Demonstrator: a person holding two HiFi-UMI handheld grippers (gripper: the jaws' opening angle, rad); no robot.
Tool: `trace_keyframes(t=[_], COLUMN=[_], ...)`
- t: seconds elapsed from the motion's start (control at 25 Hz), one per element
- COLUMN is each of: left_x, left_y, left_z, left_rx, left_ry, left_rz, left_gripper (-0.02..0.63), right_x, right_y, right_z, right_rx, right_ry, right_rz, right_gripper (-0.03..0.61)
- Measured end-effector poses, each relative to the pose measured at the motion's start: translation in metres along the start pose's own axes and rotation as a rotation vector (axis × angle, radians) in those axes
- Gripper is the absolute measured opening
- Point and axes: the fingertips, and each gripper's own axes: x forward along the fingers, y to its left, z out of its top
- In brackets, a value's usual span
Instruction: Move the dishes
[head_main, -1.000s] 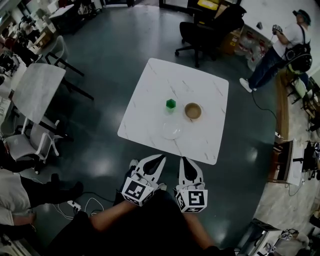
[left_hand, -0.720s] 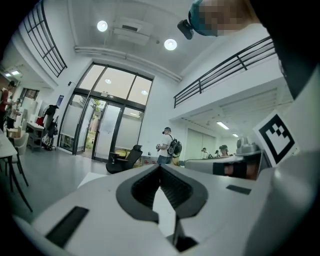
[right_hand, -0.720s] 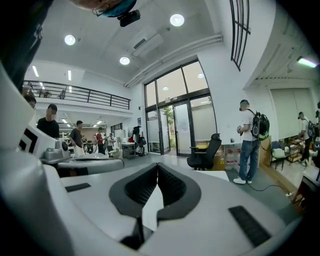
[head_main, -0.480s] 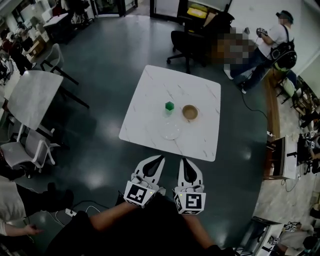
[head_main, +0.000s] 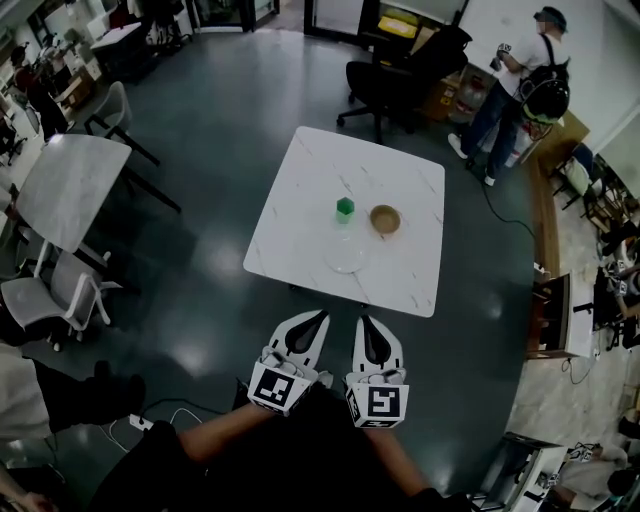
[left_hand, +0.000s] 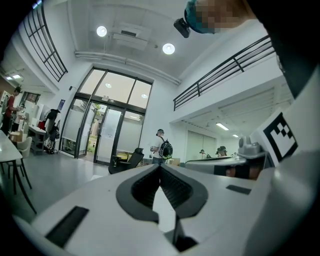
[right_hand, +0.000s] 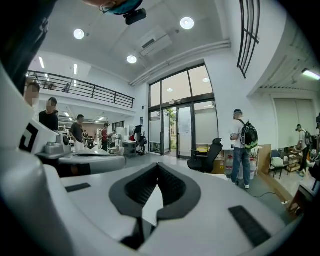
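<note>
Zero load in left tongs (head_main: 312, 326) or right tongs (head_main: 368, 333): pinched shut, empty, held well short of worktop (head_main: 400, 170). Mid-worktop: clear plate (head_main: 346, 257), wooden bowl (head_main: 385, 219), green cube (head_main: 344, 207). Fits walking up to dishes or backing off after placing; undecidable.

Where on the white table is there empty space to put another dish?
The far half of the table, beyond the cube and the bowl, is bare. So is the near right corner, right of the plate, and the strip along the left edge. The middle is crowded: cube, bowl and plate sit close together.
</note>
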Motion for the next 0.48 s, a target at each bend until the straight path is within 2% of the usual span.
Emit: trace_keyframes(t=[0.28,0.48], left_x=[0.004,0.008], left_y=[-0.012,-0.019], left_z=[0.001,-0.008], left_rx=[0.044,-0.014], left_ry=[-0.004,-0.019], left_rz=[0.001,0.013], left_gripper=[0.018,0.018], right_x=[-0.01,-0.014], right_y=[-0.014,-0.024], right_z=[0.0,-0.006], right_rx=[-0.005,-0.012], right_ry=[-0.004,-0.009], right_rz=[-0.011,-0.009], right_gripper=[0.017,0.017])
